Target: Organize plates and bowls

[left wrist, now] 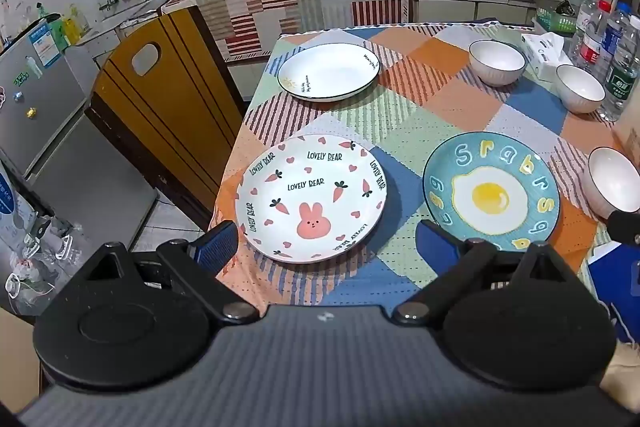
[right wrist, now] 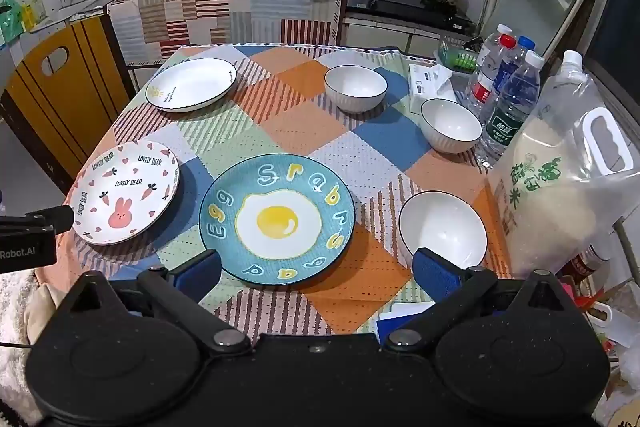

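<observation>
On the table (right wrist: 304, 131): egg plate (right wrist: 277, 225) centre-front, bunny plate (right wrist: 126, 191) to its left, white plate (right wrist: 192, 84) far left, three bowls (right wrist: 443, 229) along the right. Left gripper (left wrist: 326, 245) and right gripper (right wrist: 316, 269) gape wide, holding nothing.

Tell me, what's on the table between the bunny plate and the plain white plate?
Nothing but checked tablecloth: the bunny plate and the white plate lie apart, clearest in the left wrist view.
</observation>
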### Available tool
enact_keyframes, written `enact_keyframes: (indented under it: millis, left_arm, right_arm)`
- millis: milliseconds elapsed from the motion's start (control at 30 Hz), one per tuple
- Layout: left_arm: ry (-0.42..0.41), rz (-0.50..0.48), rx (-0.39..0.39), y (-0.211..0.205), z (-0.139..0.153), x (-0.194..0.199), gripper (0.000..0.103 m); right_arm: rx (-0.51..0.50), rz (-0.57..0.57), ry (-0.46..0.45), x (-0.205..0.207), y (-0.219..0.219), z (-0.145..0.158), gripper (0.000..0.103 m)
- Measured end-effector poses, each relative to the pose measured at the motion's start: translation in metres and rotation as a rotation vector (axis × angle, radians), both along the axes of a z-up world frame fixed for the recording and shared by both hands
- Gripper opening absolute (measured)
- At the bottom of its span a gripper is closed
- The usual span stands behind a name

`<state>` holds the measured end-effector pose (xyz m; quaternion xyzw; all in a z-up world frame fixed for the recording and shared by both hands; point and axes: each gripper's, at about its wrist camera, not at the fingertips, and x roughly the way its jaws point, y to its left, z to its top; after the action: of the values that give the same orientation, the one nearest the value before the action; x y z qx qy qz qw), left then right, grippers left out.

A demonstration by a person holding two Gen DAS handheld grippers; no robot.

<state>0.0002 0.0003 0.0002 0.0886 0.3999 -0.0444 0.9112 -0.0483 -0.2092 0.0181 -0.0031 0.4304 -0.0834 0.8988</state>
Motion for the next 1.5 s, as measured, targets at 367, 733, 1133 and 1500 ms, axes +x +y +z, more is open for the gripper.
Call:
enact_keyframes:
  millis: [367,733,1133,1500]
  left_arm:
    - [-0.005,-0.012,-0.004,0.004,-0.009,-0.002,0.096]
    - [0.006,-0.004,-0.019,0.004,-0.003,0.001,0.096]
    - [0.011,-0.007,-0.028,0.004,-0.004,0.001,0.096]
    - [-0.017,-0.013,-0.052,0.005,0.0,-0.005,0.096]
  right_arm:
    - [-0.001,0.0,-0.005,-0.003,0.003,0.003,0.103]
    - [-0.007,0.008,0.001,0.0,0.002,-0.003,0.103]
    - [-0.008,0.013,0.0,0.0,0.003,-0.002,0.103]
    - [-0.016,0.018,-0.025,-0.006,0.004,0.001,0.103]
